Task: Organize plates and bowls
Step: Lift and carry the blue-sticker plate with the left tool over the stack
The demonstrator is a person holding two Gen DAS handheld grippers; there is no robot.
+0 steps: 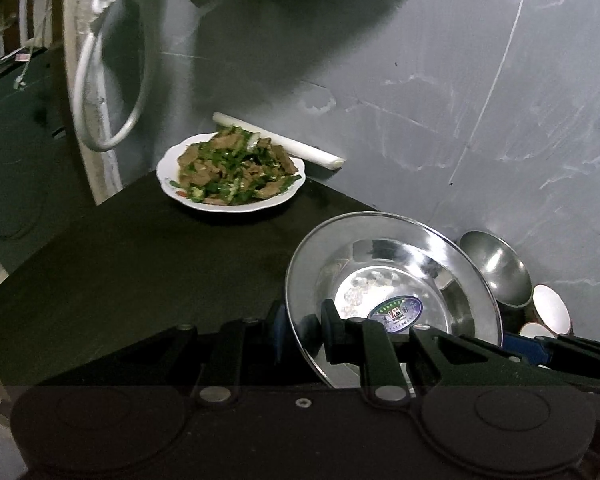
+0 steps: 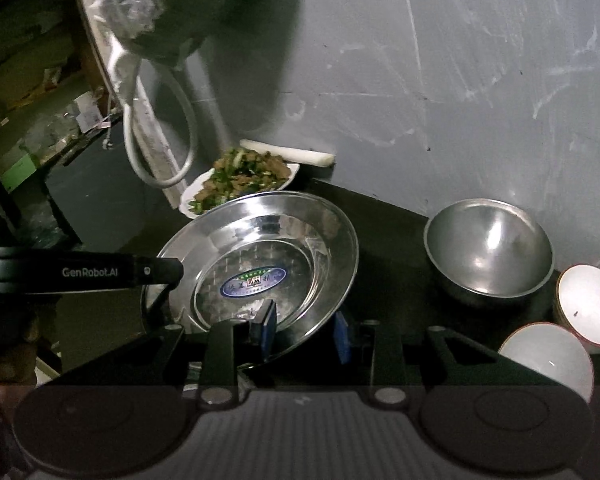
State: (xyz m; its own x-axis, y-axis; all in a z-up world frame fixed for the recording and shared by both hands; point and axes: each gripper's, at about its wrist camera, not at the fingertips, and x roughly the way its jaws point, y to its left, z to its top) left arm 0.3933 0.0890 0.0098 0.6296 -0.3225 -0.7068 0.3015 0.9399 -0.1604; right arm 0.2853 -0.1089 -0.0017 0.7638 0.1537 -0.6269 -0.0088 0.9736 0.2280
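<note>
A shiny steel plate [image 1: 396, 276] with a blue-green sticker is tilted above the dark table [image 1: 140, 264]. My left gripper [image 1: 304, 332] is shut on its near-left rim. In the right wrist view the steel plate [image 2: 260, 256] is also clamped at its near rim by my right gripper [image 2: 306, 332], and the left gripper's body enters from the left. A white plate of green vegetables and meat [image 1: 232, 172] sits at the table's far corner [image 2: 240, 180]. A steel bowl [image 2: 488, 256] and two white bowls [image 2: 588, 308] [image 2: 548, 360] stand to the right.
A grey scratched wall [image 1: 460, 80] runs behind the table. A white roll [image 1: 280, 142] lies against it behind the food plate. A white hose loop [image 1: 108, 80] hangs at the left. The table edge drops off at the left.
</note>
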